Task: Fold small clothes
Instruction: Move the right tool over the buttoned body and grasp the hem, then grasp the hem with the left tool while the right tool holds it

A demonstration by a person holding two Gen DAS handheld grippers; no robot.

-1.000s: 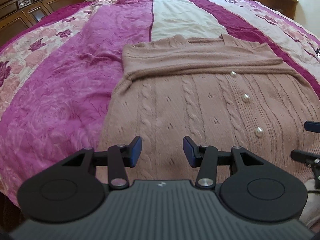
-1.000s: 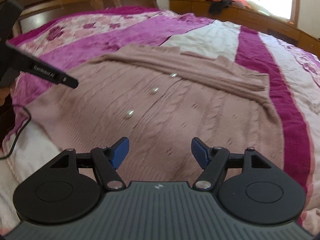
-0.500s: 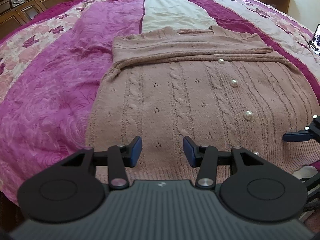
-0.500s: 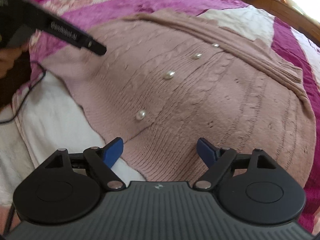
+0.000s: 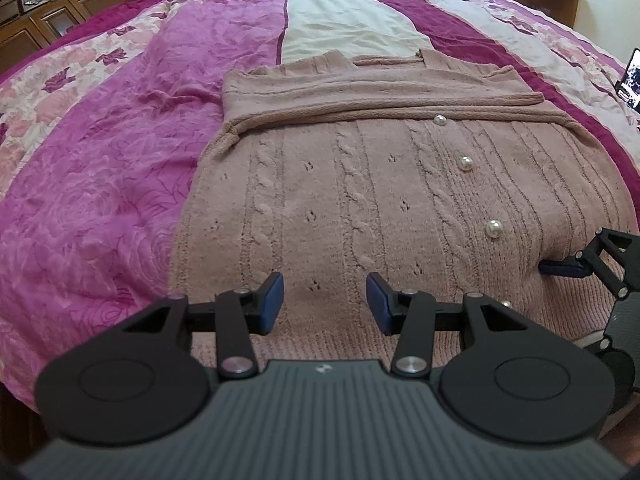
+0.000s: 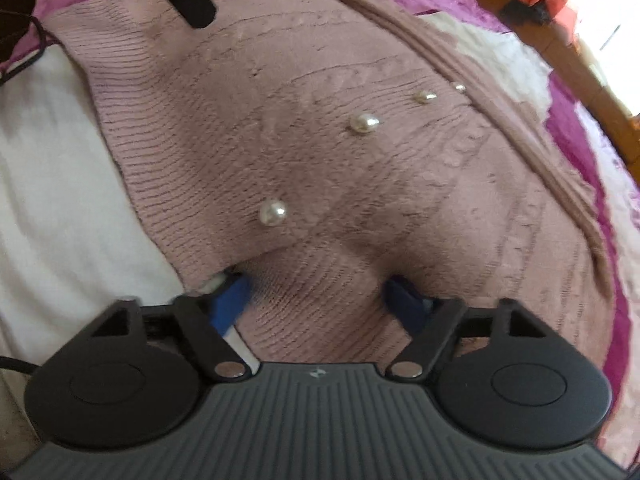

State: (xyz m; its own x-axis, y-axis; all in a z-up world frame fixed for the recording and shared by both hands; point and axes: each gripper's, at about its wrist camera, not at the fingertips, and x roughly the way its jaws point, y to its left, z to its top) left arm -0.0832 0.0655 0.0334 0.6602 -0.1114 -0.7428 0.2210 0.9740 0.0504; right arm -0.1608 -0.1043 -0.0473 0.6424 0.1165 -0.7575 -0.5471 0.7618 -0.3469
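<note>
A dusty-pink cable-knit cardigan (image 5: 360,200) with pearl buttons (image 5: 494,228) lies flat on the bed, both sleeves folded across its chest. My left gripper (image 5: 325,300) hovers open just over the left part of the ribbed hem, with nothing between its fingers. My right gripper (image 6: 316,300) is open and low at the hem near the lowest pearl button (image 6: 272,213). Its blue pads (image 6: 230,300) press into the knit, and a ridge of cardigan (image 6: 320,160) rises between them. The right gripper's fingertip (image 5: 560,269) also shows at the right edge of the left wrist view.
The bed has a magenta, floral and white striped cover (image 5: 100,200). A white sheet (image 6: 60,180) and a black cable (image 6: 24,52) lie at the bed's near edge. Wooden cabinets (image 5: 60,12) stand beyond the bed, and a lit screen (image 5: 632,80) sits far right.
Both grippers have come down and closer to the cardigan's hem. The right one has dropped from above the fabric onto the hem, its pads now sunk into the knit.
</note>
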